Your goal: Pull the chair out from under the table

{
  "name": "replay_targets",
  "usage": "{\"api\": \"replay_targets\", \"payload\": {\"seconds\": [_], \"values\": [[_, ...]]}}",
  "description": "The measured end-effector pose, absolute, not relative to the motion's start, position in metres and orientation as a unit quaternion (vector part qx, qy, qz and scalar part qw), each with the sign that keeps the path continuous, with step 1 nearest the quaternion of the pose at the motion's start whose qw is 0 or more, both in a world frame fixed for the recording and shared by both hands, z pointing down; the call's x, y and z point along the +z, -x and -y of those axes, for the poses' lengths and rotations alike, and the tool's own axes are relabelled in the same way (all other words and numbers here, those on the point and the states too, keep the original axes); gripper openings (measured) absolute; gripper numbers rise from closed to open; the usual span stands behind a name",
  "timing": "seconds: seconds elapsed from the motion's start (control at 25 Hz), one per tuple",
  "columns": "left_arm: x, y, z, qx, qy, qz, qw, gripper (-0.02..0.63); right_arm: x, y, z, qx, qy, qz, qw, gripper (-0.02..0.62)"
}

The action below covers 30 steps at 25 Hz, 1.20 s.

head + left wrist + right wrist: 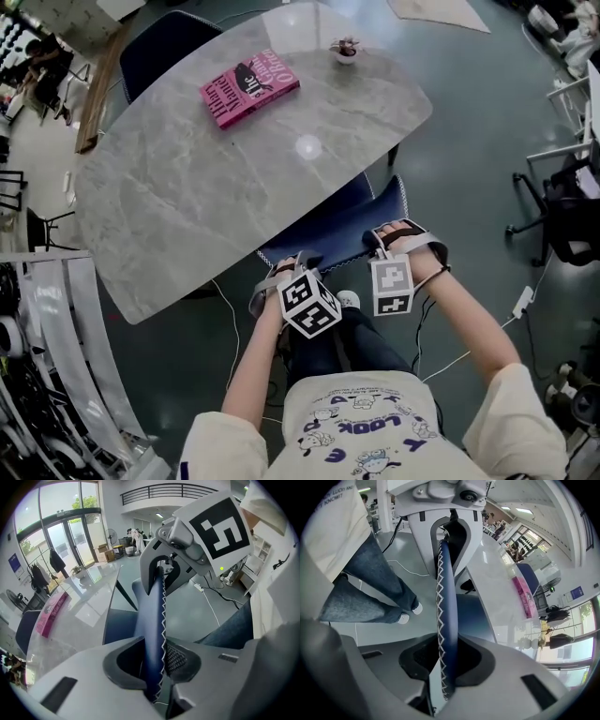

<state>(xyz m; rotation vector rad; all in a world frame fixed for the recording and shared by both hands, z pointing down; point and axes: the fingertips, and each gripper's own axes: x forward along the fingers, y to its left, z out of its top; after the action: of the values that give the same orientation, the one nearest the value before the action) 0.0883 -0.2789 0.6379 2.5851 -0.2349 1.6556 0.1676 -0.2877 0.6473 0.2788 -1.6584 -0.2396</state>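
Observation:
A dark blue chair (339, 232) with white zigzag stitching along its backrest edge stands tucked under the grey marble table (178, 197). In the head view my left gripper (283, 266) grips the backrest's top edge at its left end, and my right gripper (399, 231) grips it at its right end. The left gripper view shows the backrest edge (153, 616) running up between the jaws of the left gripper (158, 667), whose pads press on it. In the right gripper view the stitched edge (446, 616) is likewise clamped by the right gripper (443, 670).
A pink book (249, 89) and a small potted plant (345, 50) lie on the table. Another dark chair (164, 47) stands at the far side. An office chair (562, 220) is at the right, cables (469, 352) cross the floor, and the person's legs (361, 588) stand close behind the chair.

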Motion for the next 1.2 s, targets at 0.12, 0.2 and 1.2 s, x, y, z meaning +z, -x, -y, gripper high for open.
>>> {"api": "replay_targets", "payload": {"seconds": [0.12, 0.2, 1.2], "values": [[0.638, -0.087, 0.276, 0.544, -0.835, 0.083, 0.028, 0.095, 0.647, -0.166, 0.284, -0.105, -0.120, 0.738, 0.655, 0.086], [0.636, -0.085, 0.272, 0.548, -0.832, 0.083, 0.029, 0.094, 0.645, -0.164, 0.280, -0.101, -0.114, 0.742, 0.653, 0.084], [0.630, -0.069, 0.173, 0.554, -0.825, 0.106, 0.031, 0.098, 0.643, -0.150, 0.176, -0.075, -0.073, 0.758, 0.644, 0.084]]}}
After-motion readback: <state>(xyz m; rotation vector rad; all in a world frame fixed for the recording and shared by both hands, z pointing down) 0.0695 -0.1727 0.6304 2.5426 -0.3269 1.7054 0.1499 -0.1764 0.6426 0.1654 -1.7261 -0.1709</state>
